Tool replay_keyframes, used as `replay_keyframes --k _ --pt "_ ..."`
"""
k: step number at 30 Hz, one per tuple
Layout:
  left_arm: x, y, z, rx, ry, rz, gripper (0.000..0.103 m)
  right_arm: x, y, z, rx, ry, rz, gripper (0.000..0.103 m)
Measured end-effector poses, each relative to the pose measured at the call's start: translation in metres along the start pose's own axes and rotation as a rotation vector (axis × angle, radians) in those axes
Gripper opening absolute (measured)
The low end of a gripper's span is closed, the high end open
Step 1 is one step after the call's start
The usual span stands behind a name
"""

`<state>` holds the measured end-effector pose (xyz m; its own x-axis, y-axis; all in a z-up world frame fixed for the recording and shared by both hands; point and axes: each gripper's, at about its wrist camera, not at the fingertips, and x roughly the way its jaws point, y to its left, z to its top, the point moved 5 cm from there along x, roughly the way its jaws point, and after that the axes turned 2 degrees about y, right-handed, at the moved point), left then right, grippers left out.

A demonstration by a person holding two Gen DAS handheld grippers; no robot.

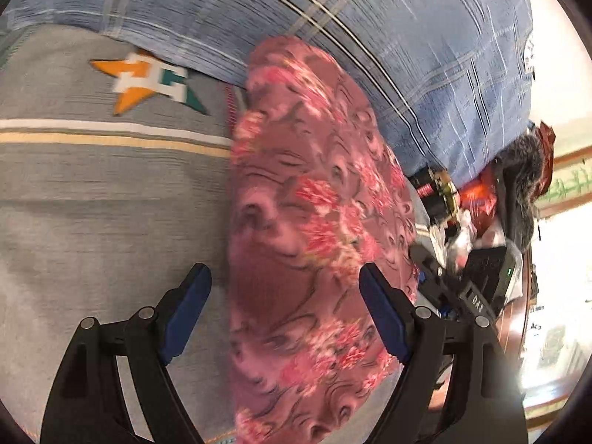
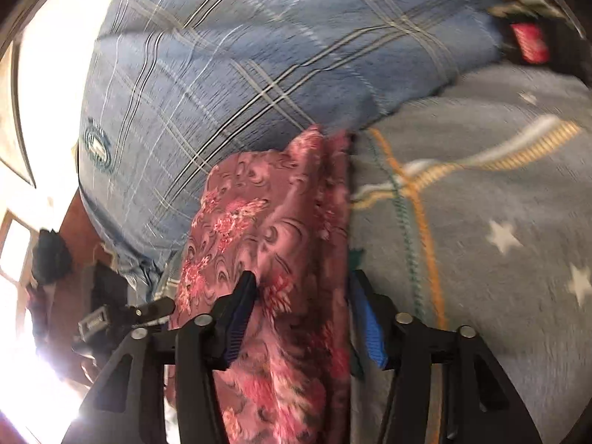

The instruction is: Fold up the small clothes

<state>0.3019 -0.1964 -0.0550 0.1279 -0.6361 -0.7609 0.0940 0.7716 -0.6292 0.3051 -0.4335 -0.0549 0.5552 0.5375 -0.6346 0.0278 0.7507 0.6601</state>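
With the pink floral cloth (image 1: 310, 229) lying folded on the grey blanket (image 1: 92, 222) between the jaws of both wide, empty grippers (image 1: 285, 318) (image 2: 299, 318), the fold appears laid; next, likely regrip an edge.

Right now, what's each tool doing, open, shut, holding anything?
Left tool: open, jaws wide apart above the pink floral cloth, gripping nothing.
Right tool: open; the cloth lies between its jaws, but the pads are not pressing it.
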Motion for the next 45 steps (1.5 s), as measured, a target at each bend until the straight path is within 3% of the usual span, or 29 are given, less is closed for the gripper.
replay_keyframes --k 4,6,9,11,13,14,16,17,20,26,33,41,45 --pt "0.014 -0.014 0.005 0.032 0.016 0.003 0.088 0.013 0.009 0.005 -0.023 0.055 0.019 0.061" --pt "0.016 -0.016 0.006 0.036 0.010 0.008 0.089 0.014 0.016 0.003 -0.080 0.078 0.033 0.073" --pt "0.018 -0.015 0.008 0.012 0.001 -0.026 0.089 0.013 0.017 -0.001 -0.113 0.102 0.097 0.077" --pt "0.016 -0.010 0.008 -0.019 -0.006 -0.047 0.081 0.012 0.014 0.000 -0.093 0.084 0.123 0.076" --pt "0.015 -0.007 0.009 -0.042 -0.008 -0.044 0.072 0.013 0.016 0.001 -0.093 0.055 0.082 0.076" --pt "0.015 -0.006 0.009 -0.049 -0.008 -0.034 0.069 0.016 0.020 0.000 -0.111 0.036 0.023 0.073" --pt "0.011 -0.006 0.009 -0.045 -0.010 0.013 0.045 0.020 0.030 -0.004 -0.192 0.012 -0.103 0.062" --pt "0.010 -0.006 0.008 -0.039 -0.012 0.027 0.036 0.022 0.037 -0.008 -0.238 0.016 -0.142 0.046" --pt "-0.002 -0.017 0.005 -0.016 -0.034 0.043 0.028 0.011 0.047 -0.011 -0.256 -0.025 -0.185 0.030" --pt "-0.039 -0.047 -0.013 0.064 -0.103 0.059 0.028 -0.020 0.090 -0.025 -0.348 -0.091 -0.276 0.028" --pt "-0.098 -0.057 -0.053 0.094 -0.171 0.052 0.028 -0.055 0.123 -0.038 -0.404 -0.169 -0.276 0.028" --pt "-0.144 -0.030 -0.104 0.076 -0.209 0.127 0.029 -0.045 0.149 -0.076 -0.456 -0.203 -0.251 0.028" --pt "-0.160 -0.007 -0.128 0.065 -0.196 0.153 0.029 -0.034 0.158 -0.108 -0.428 -0.164 -0.203 0.028"
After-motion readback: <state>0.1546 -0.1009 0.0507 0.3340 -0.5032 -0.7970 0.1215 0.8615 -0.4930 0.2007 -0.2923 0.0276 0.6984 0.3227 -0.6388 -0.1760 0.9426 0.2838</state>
